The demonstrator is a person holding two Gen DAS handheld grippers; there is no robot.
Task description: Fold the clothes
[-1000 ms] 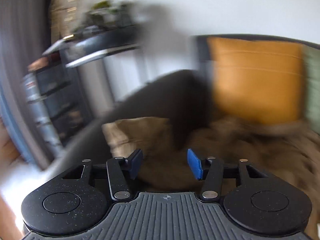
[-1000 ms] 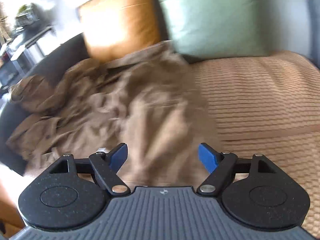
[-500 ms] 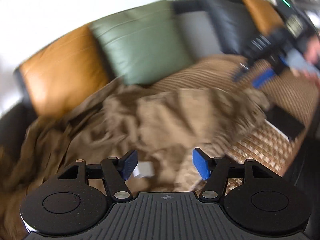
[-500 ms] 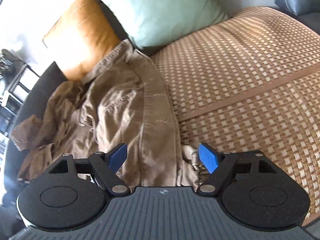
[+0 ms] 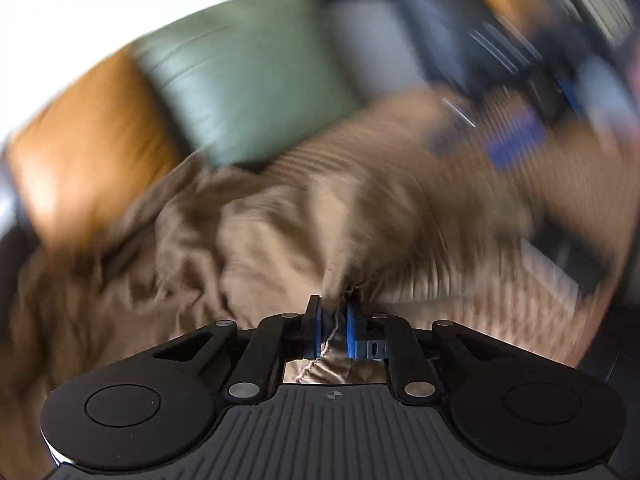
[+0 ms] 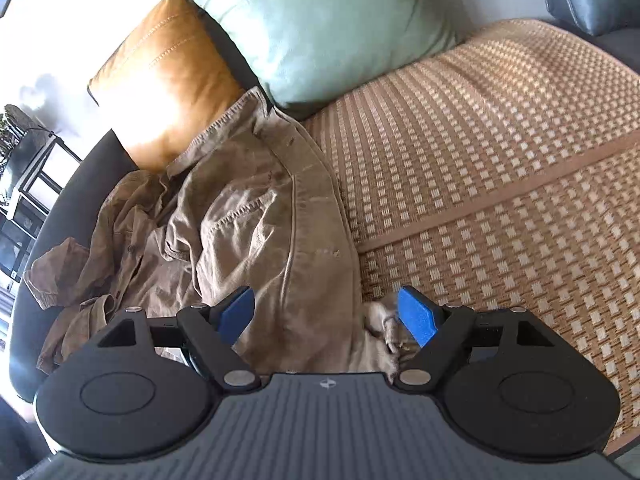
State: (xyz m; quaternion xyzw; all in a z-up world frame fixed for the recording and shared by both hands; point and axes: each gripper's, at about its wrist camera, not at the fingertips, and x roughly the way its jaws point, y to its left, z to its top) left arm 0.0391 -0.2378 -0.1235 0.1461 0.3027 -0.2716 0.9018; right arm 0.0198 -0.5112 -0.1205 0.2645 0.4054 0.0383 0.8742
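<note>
A crumpled brown garment [image 6: 260,220] lies on the sofa, spread from the dark armrest to the woven mat. In the left wrist view the same brown garment [image 5: 260,248] fills the middle, blurred. My left gripper [image 5: 333,312] is closing, and its blue pads pinch a bunched fold of the fabric, with a seam showing between them. My right gripper [image 6: 326,312] stands open just above the garment's near edge; cloth lies below and between its pads but they do not touch it. It also appears as a blue smear, the right gripper [image 5: 516,140], at the upper right.
A green cushion [image 6: 320,28] and an orange cushion [image 6: 168,80] lean against the sofa back behind the garment. A woven straw mat [image 6: 500,160] covers the seat to the right. The dark sofa armrest [image 6: 80,152] curves at the left, with a shelf unit [image 6: 24,184] beyond.
My left gripper swung from the armrest side to over the garment, dropped and closed on a fold of it. The right gripper rolled and sank a little, and stays open.
</note>
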